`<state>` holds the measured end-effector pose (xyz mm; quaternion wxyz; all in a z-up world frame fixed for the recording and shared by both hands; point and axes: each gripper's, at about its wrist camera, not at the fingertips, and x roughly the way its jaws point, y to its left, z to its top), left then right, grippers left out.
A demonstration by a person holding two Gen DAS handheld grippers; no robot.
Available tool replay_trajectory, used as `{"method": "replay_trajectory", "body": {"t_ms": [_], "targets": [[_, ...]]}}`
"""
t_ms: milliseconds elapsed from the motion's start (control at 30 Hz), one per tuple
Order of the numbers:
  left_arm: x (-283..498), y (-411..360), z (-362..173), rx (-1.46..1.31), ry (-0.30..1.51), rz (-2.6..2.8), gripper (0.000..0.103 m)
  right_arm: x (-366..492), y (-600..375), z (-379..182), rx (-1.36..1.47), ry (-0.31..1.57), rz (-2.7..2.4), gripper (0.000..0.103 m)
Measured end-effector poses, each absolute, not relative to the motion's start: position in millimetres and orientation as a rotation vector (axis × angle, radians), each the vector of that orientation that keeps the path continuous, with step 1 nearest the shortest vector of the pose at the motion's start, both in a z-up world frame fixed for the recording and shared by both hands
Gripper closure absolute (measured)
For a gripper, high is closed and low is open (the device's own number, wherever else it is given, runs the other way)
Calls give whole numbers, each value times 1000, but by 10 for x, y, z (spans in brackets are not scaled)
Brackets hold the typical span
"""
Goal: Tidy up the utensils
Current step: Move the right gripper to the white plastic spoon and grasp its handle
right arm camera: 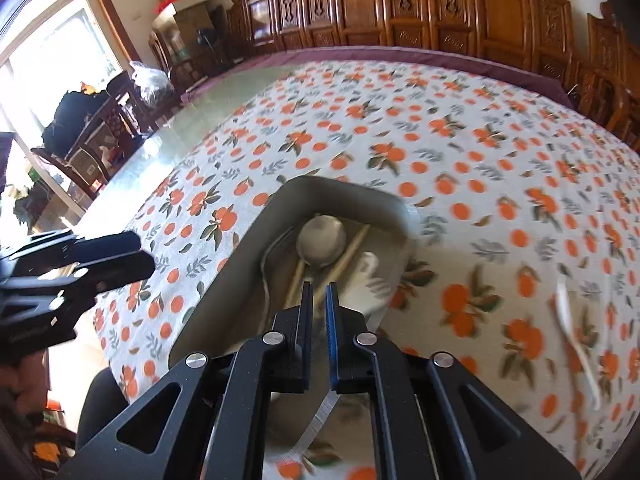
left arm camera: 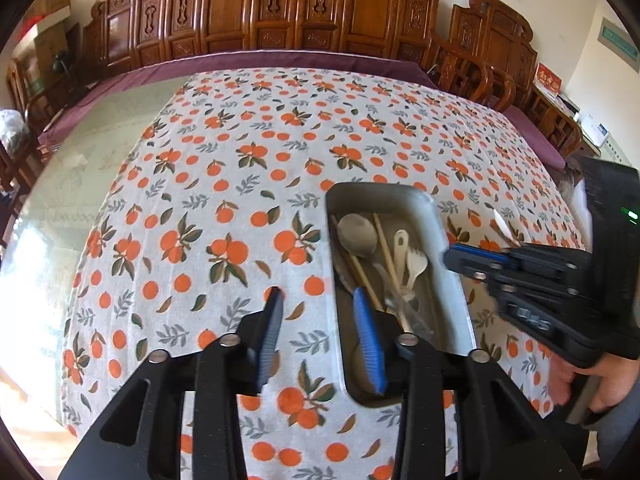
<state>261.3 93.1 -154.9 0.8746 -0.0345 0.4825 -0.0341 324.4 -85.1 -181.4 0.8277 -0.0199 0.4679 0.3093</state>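
Note:
A grey metal tray (left arm camera: 452, 240) lies on the orange-print tablecloth and holds a metal ladle (left arm camera: 357, 235), wooden chopsticks (left arm camera: 386, 252), white plastic spoons (left arm camera: 416, 264) and other utensils. My left gripper (left arm camera: 316, 332) is open and empty; its right finger hangs over the tray's left rim. My right gripper (right arm camera: 319, 308) is over the tray (right arm camera: 256, 240), jaws nearly closed with a narrow gap and nothing between them. The ladle (right arm camera: 321, 242) lies just ahead. A white spoon (right arm camera: 572, 328) lies on the cloth right of the tray; it also shows in the left wrist view (left arm camera: 502, 222).
The tablecloth (left arm camera: 240, 184) covers a glass-topped table with bare glass (left arm camera: 92, 168) at the left. Carved wooden chairs (left arm camera: 280, 12) line the far side. A cluttered chair and window stand at the left in the right wrist view (right arm camera: 92, 128).

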Motion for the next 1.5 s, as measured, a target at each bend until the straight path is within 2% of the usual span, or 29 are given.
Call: {"method": "replay_trajectory", "body": {"t_ms": [333,433,667,767,1500], "targets": [[2692,426,-1501,-58,982,-106,36,3064,-1909,-1597,-97,914,555,95],[2719,231,-1507,-54,983,-123,33,3052,-2268,-1588,-95,905,512,95],[2765,-214,-1552,-37,986,-153,29,3087,-2843,-1630,-100,907,452,95],[2781,-342,-1572,-40,980,-144,27,3129,-2960,-1683,-118,917,449,83],[2907,-902,-1854,3,1044,-180,27,3752,-2870,-2488,-238,1082,550,83]]}}
